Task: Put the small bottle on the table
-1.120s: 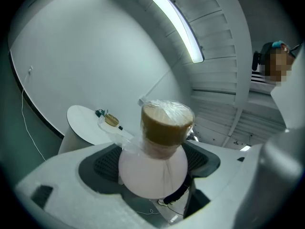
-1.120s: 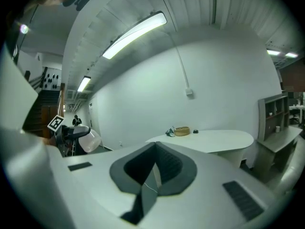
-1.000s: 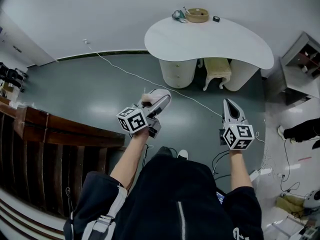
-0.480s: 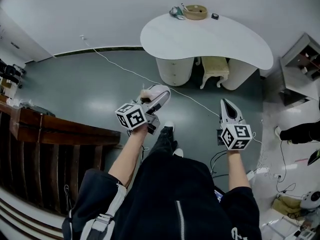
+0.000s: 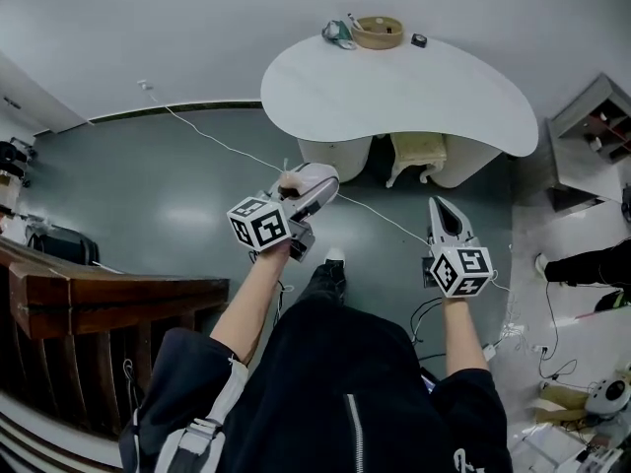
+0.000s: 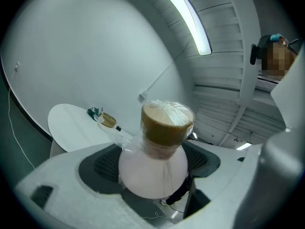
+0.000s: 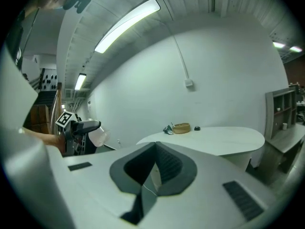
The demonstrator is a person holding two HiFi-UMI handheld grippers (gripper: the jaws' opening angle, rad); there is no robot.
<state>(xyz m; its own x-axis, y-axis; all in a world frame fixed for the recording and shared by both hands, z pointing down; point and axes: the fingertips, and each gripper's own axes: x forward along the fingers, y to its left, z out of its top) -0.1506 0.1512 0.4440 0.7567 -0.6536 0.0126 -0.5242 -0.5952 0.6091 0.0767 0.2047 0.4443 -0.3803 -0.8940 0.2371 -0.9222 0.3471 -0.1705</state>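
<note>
The small bottle [image 6: 159,147] has a round pale pink body and a brown stopper under clear wrap. It sits between the jaws of my left gripper [image 6: 152,173], which is shut on it. In the head view the left gripper [image 5: 304,187] holds the bottle [image 5: 292,179] in the air over the green floor, short of the white kidney-shaped table [image 5: 394,92]. My right gripper [image 5: 444,215] hangs beside it at the right, shut with nothing between its pads [image 7: 155,173]. The right gripper view shows the table [image 7: 214,137] ahead and the left gripper [image 7: 83,127] with the bottle at the left.
A wooden bowl [image 5: 379,32], a teal bundle [image 5: 337,33] and a small black item [image 5: 419,39] lie at the table's far edge. A cream stool [image 5: 414,156] stands under it. A white cable [image 5: 227,146] crosses the floor. A wooden railing [image 5: 108,294] is at the left, shelving [image 5: 592,126] at the right.
The person has stepped forward: the table sits nearer and more to the left, the railing has slid back. Both grippers keep their hold and pose.
</note>
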